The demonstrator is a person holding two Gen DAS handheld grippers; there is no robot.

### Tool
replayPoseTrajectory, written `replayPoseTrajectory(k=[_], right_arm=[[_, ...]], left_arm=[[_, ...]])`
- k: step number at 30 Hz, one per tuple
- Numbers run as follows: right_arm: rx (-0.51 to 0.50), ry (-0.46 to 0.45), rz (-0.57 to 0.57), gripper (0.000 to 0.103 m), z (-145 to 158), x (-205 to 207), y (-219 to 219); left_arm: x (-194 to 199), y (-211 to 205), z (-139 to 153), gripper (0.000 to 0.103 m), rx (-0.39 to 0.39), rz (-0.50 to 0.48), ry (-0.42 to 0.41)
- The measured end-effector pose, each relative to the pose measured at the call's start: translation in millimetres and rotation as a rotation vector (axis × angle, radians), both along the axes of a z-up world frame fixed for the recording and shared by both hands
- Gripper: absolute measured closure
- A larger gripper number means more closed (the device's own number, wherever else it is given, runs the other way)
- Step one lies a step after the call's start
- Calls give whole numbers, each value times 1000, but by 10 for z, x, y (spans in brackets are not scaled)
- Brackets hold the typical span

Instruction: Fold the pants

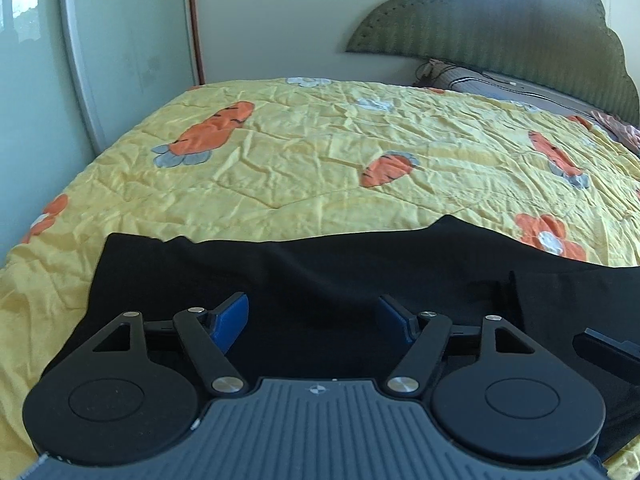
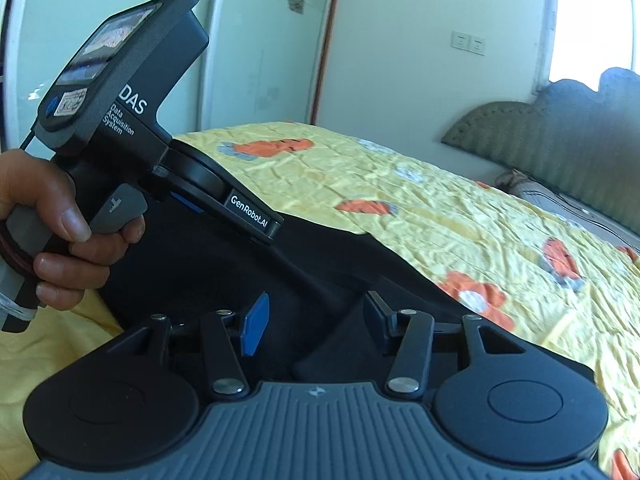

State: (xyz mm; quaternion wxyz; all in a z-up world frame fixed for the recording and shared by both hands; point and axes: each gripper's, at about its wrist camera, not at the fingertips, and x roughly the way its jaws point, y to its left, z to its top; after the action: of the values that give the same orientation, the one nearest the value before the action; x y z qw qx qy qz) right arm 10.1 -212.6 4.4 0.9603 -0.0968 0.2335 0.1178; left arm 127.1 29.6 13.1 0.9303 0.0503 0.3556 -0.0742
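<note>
Black fabric pants (image 1: 320, 280) lie flat on yellow carrot-print quilt (image 1: 320, 152). Left gripper (image 1: 314, 316) and right gripper (image 2: 316, 320) hover, jaws apart, empty. Risk: pinching quilt with cloth, dragging the fold askew.

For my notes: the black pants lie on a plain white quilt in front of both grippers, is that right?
Not quite: the black pants lie on a yellow quilt printed with orange carrots and flowers, as the left wrist view shows. They do lie before both grippers.
</note>
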Motion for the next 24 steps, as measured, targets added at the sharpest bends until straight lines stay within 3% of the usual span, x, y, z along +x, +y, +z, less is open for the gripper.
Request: replayPoseTrajectory(k=[8, 16, 24], right_arm=[[-16, -9, 126, 52, -7, 96, 471], [-191, -87, 286, 52, -54, -96, 1098], [-270, -104, 363, 52, -144, -111, 1415]], left_arm=[[-58, 513, 24, 28, 14, 114, -1], [-209, 1046, 143, 26, -21, 235, 14], [-354, 1424, 167, 26, -85, 327, 67]])
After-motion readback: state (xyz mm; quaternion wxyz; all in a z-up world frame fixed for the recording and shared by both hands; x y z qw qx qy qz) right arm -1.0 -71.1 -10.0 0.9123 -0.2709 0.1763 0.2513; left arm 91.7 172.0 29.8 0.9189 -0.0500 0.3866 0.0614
